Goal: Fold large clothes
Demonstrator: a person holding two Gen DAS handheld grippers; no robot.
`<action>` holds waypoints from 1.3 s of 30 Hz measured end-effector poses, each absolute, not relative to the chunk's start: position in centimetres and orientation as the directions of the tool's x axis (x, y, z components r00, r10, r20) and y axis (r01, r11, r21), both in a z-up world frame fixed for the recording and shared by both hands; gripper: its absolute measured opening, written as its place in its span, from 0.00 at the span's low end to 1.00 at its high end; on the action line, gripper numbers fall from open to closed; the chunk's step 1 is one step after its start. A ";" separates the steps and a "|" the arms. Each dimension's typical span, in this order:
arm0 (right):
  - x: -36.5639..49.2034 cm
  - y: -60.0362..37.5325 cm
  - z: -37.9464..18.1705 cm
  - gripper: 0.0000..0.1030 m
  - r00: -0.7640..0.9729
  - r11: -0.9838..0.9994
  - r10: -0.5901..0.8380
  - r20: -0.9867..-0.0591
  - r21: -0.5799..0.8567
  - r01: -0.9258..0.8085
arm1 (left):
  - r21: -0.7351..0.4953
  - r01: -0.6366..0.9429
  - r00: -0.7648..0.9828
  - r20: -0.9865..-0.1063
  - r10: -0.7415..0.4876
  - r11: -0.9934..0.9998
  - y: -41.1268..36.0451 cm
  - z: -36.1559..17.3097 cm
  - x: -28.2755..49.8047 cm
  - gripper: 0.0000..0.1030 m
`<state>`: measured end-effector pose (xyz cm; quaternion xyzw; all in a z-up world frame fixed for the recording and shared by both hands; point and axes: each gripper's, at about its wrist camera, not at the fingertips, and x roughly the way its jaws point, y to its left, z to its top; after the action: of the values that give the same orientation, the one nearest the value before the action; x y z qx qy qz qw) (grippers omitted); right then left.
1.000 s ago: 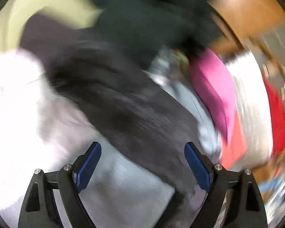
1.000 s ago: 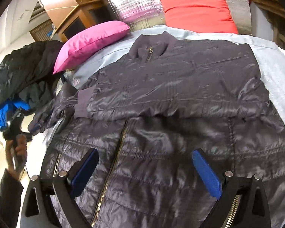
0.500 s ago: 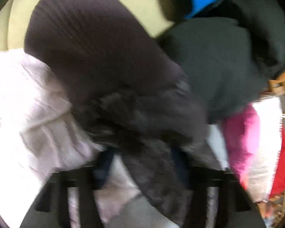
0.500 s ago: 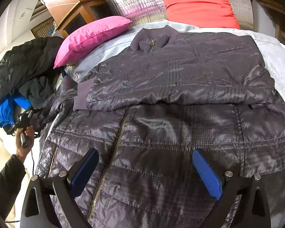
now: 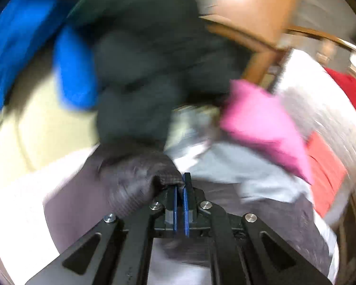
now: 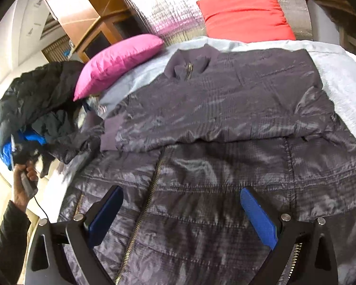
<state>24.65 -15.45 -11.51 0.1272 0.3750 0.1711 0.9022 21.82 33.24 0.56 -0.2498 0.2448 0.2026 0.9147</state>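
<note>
- The left claw (image 5: 180, 186) has just been closing and now stands shut, its blue pads (image 5: 185, 204) pressed together on a pinch of dark, ribbed-looking fabric at their tips. By its colour and weave I take that to be the cuff end of the jacket's sleeve (image 5: 140, 178). This view is blurred, so the exact spot of the grip is hard to read.
- The right claw (image 6: 180, 213) hangs wide open over the lower front of the jacket, with nothing between its pads (image 6: 258, 216). Whether they touch the cloth I cannot tell.
- The task's thing is a dark grey-purple quilted puffer jacket with a brass zip (image 6: 225, 123). It lies front up on the pale grey bed cover (image 6: 339, 71), collar towards the pillows and hem towards the camera.
- One sleeve (image 6: 201, 130) is already folded across the chest, its knit cuff lying near the jacket's left edge in the right wrist view. I judge that to be the first fold, done.
- The other sleeve trails off that left edge towards a person's hand (image 6: 23, 178), which grips the left tool's handle. It is not yet laid over the body.
- Left to do, as I judge it: bring this sleeve across, then fold the body up from the hem.
- The shell looks thin, shiny and slippery, with puffy rows that would spring back.
- Beyond it lie a magenta pillow (image 6: 116, 61), a red pillow (image 6: 244, 14) and a heap of black and blue clothes (image 6: 35, 104) off the bed's edge.
</note>
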 end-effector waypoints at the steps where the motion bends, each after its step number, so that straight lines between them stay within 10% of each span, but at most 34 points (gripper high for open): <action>1: 24.4 -15.7 -11.2 0.98 0.666 0.906 0.409 -0.623 0.365 -0.214 | -0.329 -0.442 0.824 -0.516 0.233 0.835 30.7 2.4 22.5 0.04; 11: 22.9 -20.6 -9.1 0.98 0.723 0.879 0.416 -0.551 0.449 -0.164 | -0.032 0.110 0.886 -0.450 -0.112 0.993 3.7 7.0 26.8 0.05; 16: 22.8 -22.9 -9.4 0.98 0.731 0.856 0.413 -0.543 0.505 -0.109 | -0.094 0.313 0.681 -0.671 -0.293 0.945 -3.7 0.5 30.3 0.51; 26: 24.0 -24.5 -8.4 0.98 0.740 0.845 0.395 -0.544 0.532 -0.060 | -0.289 0.202 0.625 -0.698 -0.350 0.936 4.4 -1.8 24.5 0.72; 39: 32.8 -3.7 -6.2 0.96 0.745 0.906 0.172 -0.645 -0.193 -0.377 | -0.444 -0.363 0.649 -0.751 -0.119 0.819 19.1 -8.5 27.4 0.75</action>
<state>32.82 -3.68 -6.21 -0.1576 0.3246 0.1490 0.9207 27.45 19.10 -8.45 -0.2922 0.4127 0.0708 0.8598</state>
